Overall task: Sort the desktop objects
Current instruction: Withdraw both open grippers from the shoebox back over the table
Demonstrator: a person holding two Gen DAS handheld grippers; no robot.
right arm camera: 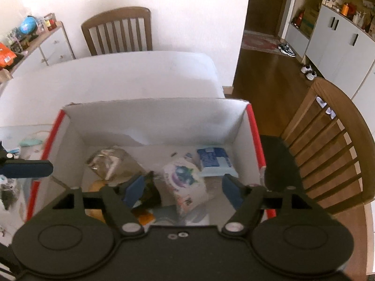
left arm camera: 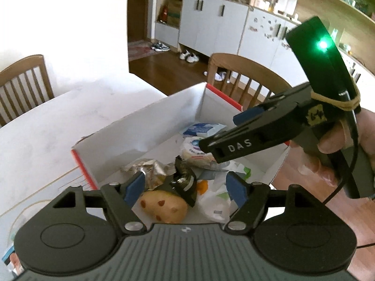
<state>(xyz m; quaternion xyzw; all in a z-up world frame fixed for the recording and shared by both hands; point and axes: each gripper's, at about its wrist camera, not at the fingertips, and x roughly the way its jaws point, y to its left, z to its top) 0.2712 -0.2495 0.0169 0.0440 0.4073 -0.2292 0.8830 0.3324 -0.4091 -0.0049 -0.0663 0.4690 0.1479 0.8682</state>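
A white cardboard box [left arm camera: 145, 126] with red edges sits on the white table. It holds a potato [left arm camera: 164, 207], a black crumpled wrapper [left arm camera: 185, 185], a silver foil bag [left arm camera: 145, 168], a blue tissue pack [left arm camera: 201, 127], a round purple-printed packet [left arm camera: 194, 147] and a white plastic bag [left arm camera: 215, 201]. My left gripper [left arm camera: 185, 187] is open above the box, empty. My right gripper [right arm camera: 184, 187] is open over the same box [right arm camera: 150, 119], empty; it also shows in the left wrist view [left arm camera: 225, 138]. The purple-printed packet [right arm camera: 185, 178] and the tissue pack [right arm camera: 214, 160] lie below it.
Wooden chairs stand at the table's far side [right arm camera: 117, 30] and right side [right arm camera: 328, 145]. Loose items lie on the table left of the box [right arm camera: 30, 140]. White cabinets [left arm camera: 211, 23] and shoes are across the wooden floor.
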